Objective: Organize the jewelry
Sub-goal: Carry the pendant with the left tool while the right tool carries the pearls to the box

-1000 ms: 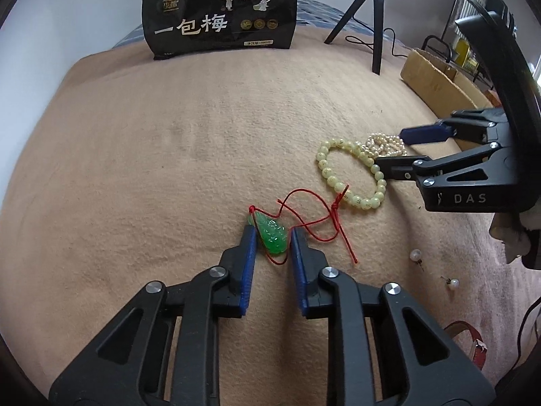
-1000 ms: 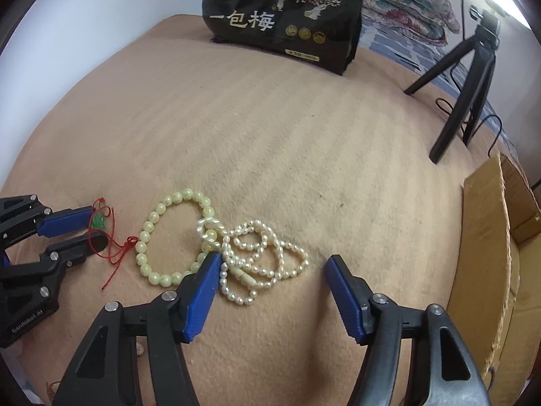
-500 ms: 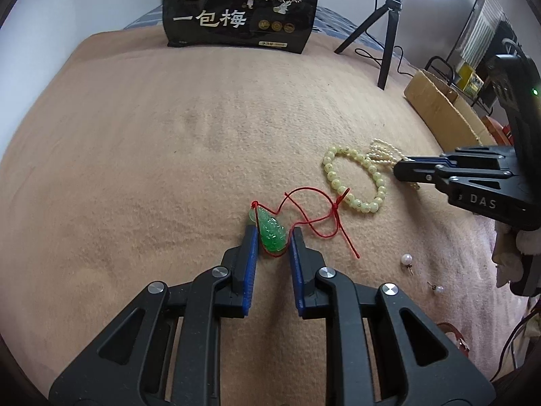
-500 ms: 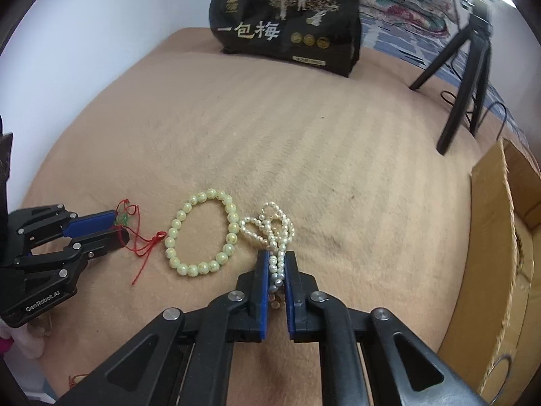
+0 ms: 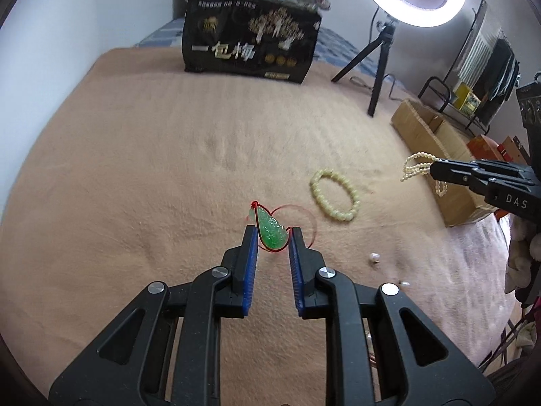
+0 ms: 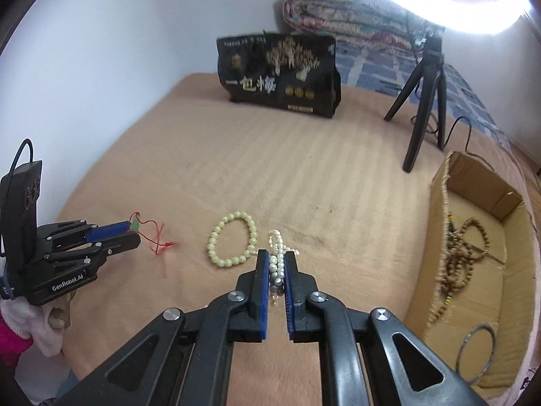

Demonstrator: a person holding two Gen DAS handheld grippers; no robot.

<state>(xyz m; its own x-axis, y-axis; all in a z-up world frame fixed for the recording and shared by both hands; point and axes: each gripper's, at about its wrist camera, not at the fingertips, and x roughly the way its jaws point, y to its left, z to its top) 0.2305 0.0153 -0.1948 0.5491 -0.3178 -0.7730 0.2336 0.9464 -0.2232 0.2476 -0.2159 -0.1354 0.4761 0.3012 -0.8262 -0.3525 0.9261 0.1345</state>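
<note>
Two fisheye views, each looking forward along its own fingers, low and close over the tan blanket (image 5: 142,176), facing the black bag (image 5: 250,45) and tripod (image 5: 380,57) at the far end. Left wrist view set left of the right gripper (image 5: 436,171); right wrist view set right of the left gripper (image 6: 132,231). Shared: pale bead bracelet (image 5: 334,194), bag, tripod, cardboard box (image 6: 480,237).
</note>
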